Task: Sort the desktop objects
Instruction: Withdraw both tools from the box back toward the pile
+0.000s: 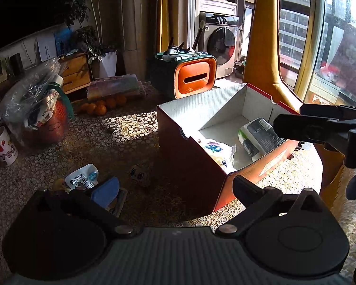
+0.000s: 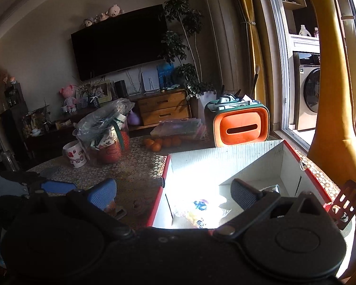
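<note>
Your right gripper (image 2: 175,193) hangs wide open and empty over the near edge of the red box (image 2: 315,169). A snack bag (image 2: 201,207) lies inside; oranges (image 2: 162,142) sit beyond.

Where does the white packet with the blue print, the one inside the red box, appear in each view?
Left wrist: the packet lies right of centre, on the box floor near its front wall.
Right wrist: the packet is low, just right of centre, in glaring sunlight.
Shared landmark: the orange holder behind the red box.
</note>
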Demonstrator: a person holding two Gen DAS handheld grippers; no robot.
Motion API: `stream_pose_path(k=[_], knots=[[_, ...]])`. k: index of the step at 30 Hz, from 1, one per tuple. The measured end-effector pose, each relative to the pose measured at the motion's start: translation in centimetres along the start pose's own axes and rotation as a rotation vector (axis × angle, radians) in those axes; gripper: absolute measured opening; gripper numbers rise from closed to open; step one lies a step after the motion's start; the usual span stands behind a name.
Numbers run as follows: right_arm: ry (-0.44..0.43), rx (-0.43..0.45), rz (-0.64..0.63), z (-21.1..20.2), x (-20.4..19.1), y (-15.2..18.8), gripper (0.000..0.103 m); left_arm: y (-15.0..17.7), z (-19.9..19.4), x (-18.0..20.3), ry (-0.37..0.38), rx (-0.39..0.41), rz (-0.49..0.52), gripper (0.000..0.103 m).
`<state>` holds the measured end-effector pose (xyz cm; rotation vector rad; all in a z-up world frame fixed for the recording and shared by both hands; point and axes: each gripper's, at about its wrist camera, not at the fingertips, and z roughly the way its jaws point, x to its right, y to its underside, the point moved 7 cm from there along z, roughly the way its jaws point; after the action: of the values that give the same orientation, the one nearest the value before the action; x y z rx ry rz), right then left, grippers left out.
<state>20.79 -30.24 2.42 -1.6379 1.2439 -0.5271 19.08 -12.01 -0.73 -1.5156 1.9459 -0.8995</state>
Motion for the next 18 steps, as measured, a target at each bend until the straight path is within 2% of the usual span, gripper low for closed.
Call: stream_pose_path(k=[8, 14, 18], knots=[[-0.039, 0.013, -0.029, 0.1, -4.0, 1.6, 0.103, 3.0, -3.0, -2.7, -0.046, 0.038, 0.001, 0.103], [-0.088, 0.004, -0.038, 0.6, -7.1, 2.5, 0.103, 5.9, -4.6, -4.9, -0.050, 0.046, -0.004, 0.103], [-0.091, -0.024, -0.033, 1.4, -8.6, 3.3, 0.103, 8.0, -5.3, -6.7, -0.047, 0.045, -0.036, 0.103]])
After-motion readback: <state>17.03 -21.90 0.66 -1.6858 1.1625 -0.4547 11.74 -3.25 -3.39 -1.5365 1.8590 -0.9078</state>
